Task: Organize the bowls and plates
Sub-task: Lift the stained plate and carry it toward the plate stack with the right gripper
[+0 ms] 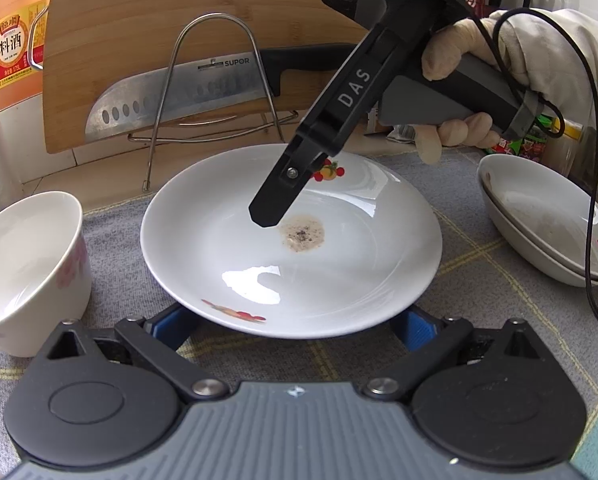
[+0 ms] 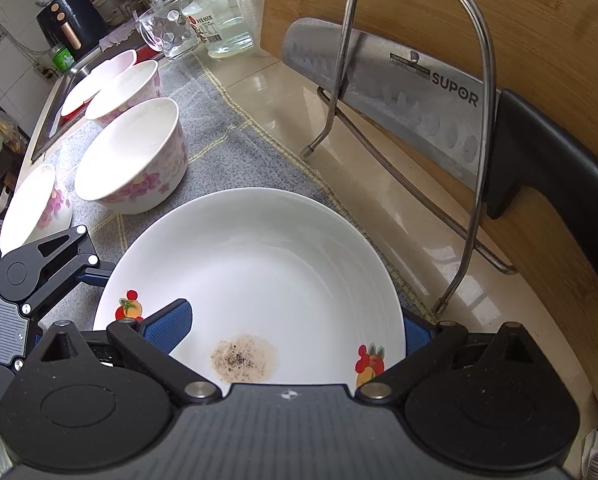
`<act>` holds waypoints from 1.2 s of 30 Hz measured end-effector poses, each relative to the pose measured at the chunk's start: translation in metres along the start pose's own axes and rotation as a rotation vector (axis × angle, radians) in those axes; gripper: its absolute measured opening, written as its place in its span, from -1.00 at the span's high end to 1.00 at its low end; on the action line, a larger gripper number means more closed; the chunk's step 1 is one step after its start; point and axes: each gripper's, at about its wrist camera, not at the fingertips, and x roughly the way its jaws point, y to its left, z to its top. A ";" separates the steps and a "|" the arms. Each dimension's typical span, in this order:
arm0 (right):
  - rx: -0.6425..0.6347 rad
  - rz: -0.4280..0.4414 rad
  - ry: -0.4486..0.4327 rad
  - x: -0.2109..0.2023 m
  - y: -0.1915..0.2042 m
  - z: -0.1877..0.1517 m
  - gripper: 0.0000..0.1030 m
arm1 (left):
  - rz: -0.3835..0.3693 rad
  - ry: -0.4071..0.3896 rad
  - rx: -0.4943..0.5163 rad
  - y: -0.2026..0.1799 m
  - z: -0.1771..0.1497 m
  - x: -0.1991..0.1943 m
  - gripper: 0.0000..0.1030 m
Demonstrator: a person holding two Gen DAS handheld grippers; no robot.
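A white plate [image 1: 339, 264] with fruit prints and a brown stain lies on the grey mat [image 1: 499, 312]. My left gripper [image 1: 295, 328] is open at the plate's near rim, its blue pads [image 1: 171, 326] partly tucked under that rim. My right gripper [image 2: 293, 332], held by a gloved hand [image 1: 499, 64], reaches down from the far side and is open. One of its pads [image 2: 169, 328] hovers over the plate [image 2: 259, 272]; the other sits outside the rim. A floral bowl [image 1: 31, 268] stands left of the plate. Two stacked dishes [image 1: 539, 220] lie on the right.
Behind the plate a wire rack [image 1: 219, 80] holds a knife [image 1: 187, 92] against a wooden cutting board [image 1: 179, 0]. A large orange bottle [image 1: 15, 40] stands far left. Several floral bowls [image 2: 135, 156] line the mat towards a sink [image 2: 59, 92]. A glass mug [image 2: 167, 32] and jar [image 2: 219, 8] stand beyond.
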 end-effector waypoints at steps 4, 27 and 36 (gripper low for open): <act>0.006 0.009 0.002 0.001 -0.001 0.001 -1.00 | 0.000 0.002 0.001 0.000 0.001 0.000 -0.94; 0.013 -0.005 -0.008 -0.007 0.009 -0.002 -1.00 | -0.006 0.015 0.012 0.000 0.009 -0.008 -0.95; 0.016 -0.014 -0.030 -0.022 0.020 -0.010 -1.00 | -0.017 0.013 0.032 -0.005 0.017 -0.020 -0.95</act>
